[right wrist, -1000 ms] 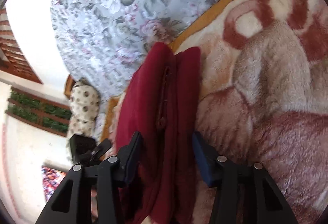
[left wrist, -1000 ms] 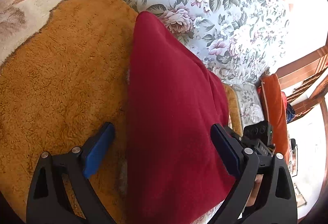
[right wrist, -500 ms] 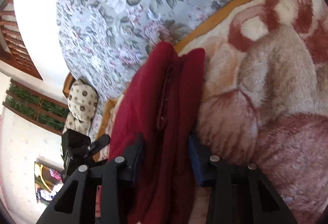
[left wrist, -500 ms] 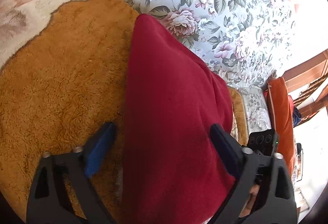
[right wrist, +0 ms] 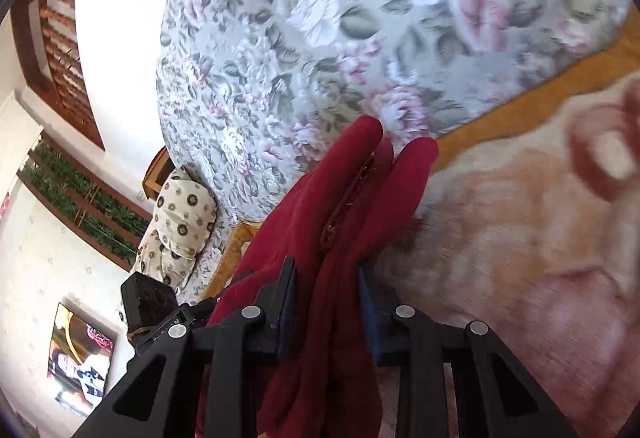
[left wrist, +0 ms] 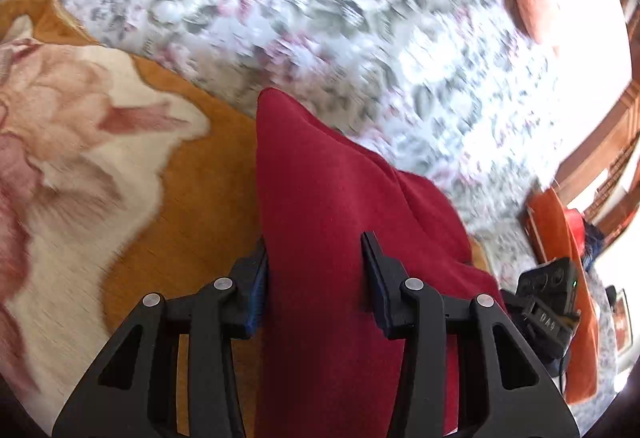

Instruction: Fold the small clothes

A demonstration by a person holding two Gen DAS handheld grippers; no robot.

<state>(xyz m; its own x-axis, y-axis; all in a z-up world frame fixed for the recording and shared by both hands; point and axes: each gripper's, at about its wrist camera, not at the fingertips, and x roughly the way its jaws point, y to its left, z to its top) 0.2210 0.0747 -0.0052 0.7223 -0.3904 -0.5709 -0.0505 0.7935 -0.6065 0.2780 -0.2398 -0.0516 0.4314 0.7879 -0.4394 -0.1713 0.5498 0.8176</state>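
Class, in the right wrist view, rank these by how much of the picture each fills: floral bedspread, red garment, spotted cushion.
1. floral bedspread
2. red garment, though it is nearest the camera, so its real size is unsure
3. spotted cushion

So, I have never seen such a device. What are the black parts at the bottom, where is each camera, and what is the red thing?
No robot here: a person holds one two-finger gripper in each hand, with a camera on each looking along the fingers. The left gripper and right gripper have just been closing, and both now pinch a dark red garment. It lies over a fluffy orange and cream blanket on a floral bedspread.
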